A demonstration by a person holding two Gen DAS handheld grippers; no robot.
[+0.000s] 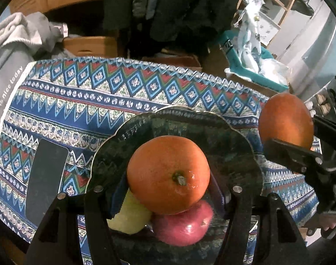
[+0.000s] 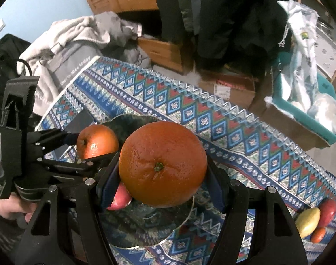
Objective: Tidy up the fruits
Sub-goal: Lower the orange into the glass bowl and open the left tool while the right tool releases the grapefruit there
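Left wrist view: the left gripper (image 1: 168,190) is clamped on a round orange (image 1: 168,174) at frame centre, above a dark green scalloped plate (image 1: 212,132) holding a red apple (image 1: 183,227) and a yellow-green fruit (image 1: 130,216). At right, the right gripper (image 2: 161,190) grips a second orange (image 2: 162,163) over the patterned blue tablecloth (image 1: 79,97).

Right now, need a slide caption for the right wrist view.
Right gripper holds an orange above the dark plate; left gripper holds another orange.
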